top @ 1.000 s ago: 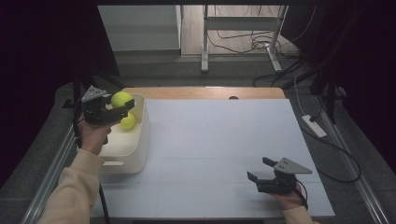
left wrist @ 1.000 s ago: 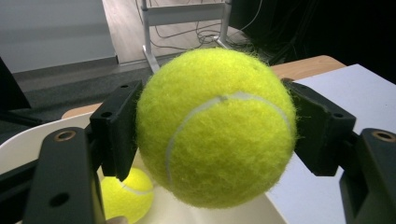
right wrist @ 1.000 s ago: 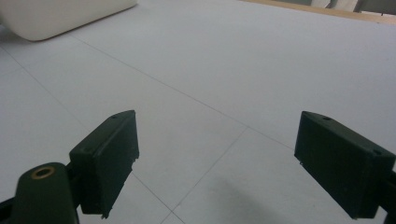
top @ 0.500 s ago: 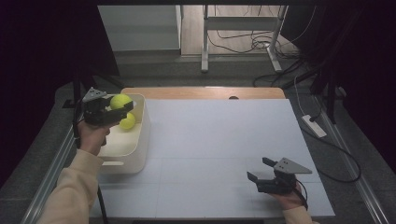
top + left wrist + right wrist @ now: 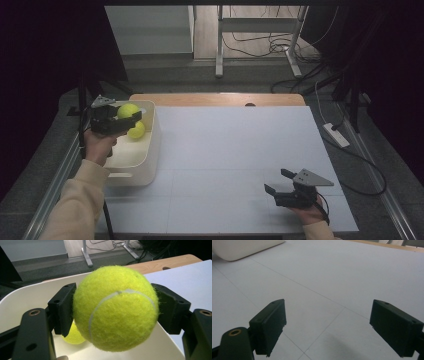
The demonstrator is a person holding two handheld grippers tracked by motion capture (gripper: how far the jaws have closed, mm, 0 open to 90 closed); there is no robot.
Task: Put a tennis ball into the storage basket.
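Note:
A yellow tennis ball [image 5: 116, 307] sits squeezed between the two black jaws of my left gripper [image 5: 126, 116], shut on it over the white bin [image 5: 147, 152] at the table's left. The held ball [image 5: 128, 110] hangs above the bin's far end. A second tennis ball [image 5: 136, 130] lies inside the bin, just below the first; it peeks out under the held ball [image 5: 72, 337] in the left gripper view. My right gripper [image 5: 278, 182] rests low at the table's near right, open, with nothing between its jaws [image 5: 328, 327].
A white sheet [image 5: 235, 150] covers the table, with a wooden strip [image 5: 215, 99] bare along the far edge. The bin's rounded corner [image 5: 242, 247] shows far off in the right gripper view. Cables and metal legs lie on the floor beyond.
The left gripper with its ball has drifted slightly lower and nearer over the bin. The right gripper has stayed put.

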